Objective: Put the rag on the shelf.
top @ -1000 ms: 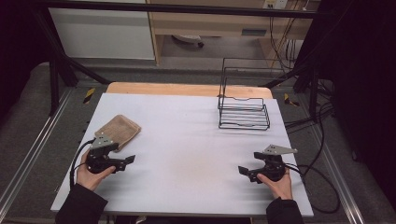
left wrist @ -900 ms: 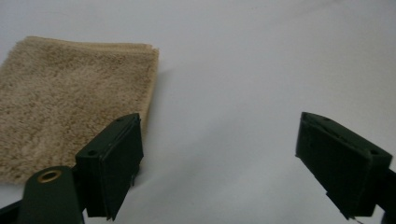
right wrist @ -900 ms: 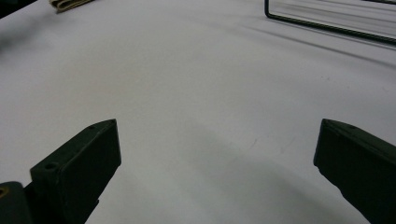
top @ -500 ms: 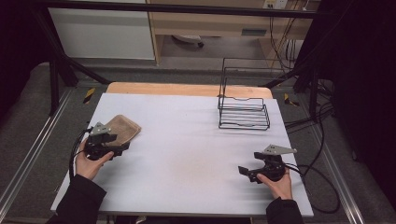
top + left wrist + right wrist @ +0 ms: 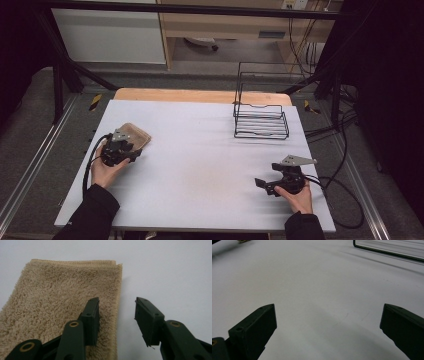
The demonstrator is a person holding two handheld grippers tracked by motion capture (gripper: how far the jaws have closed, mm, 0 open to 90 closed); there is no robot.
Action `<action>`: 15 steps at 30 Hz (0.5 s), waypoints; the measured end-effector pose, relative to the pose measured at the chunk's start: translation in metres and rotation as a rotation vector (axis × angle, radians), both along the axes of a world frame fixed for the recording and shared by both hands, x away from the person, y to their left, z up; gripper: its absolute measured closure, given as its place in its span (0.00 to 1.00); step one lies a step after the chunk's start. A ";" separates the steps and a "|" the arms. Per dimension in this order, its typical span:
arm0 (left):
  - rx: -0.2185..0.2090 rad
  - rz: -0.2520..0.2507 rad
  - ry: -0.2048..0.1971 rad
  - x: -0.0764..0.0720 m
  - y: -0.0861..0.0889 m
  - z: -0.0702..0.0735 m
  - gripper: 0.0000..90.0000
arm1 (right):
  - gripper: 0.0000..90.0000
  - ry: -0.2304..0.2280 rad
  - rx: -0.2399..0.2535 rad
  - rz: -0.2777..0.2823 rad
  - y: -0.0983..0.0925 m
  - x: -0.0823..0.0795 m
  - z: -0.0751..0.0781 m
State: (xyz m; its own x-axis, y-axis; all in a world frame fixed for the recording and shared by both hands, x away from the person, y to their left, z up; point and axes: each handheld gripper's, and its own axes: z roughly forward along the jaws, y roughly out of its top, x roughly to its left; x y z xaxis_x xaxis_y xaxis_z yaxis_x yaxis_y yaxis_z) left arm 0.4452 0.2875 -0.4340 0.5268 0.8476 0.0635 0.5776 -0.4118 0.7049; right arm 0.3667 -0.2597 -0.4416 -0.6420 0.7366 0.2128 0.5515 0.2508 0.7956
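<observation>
Folded tan towel (image 5: 134, 135) lying flat near the left edge of the white table (image 5: 200, 165). Left gripper (image 5: 117, 315) low over its near corner, jaws just closing yet still apart, one over the pile, the other over bare table, the towel's folded edge between them, pads not visibly pressing it. Black wire rack (image 5: 261, 117) at the far right, well apart. Right gripper (image 5: 263, 184) near the front right edge, jaws spread wide over bare table, holding nothing.
</observation>
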 end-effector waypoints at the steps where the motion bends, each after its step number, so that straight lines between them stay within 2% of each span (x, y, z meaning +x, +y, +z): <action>1: 0.004 0.002 -0.008 0.001 0.000 -0.001 0.63 | 0.01 0.001 0.000 -0.001 0.000 0.000 0.000; 9: 0.019 0.010 -0.013 0.009 -0.002 -0.009 0.69 | 0.01 0.000 0.000 -0.002 0.000 0.000 0.000; 15: 0.006 0.026 -0.004 0.013 0.000 -0.010 0.76 | 0.01 -0.001 0.000 -0.003 0.000 0.000 0.000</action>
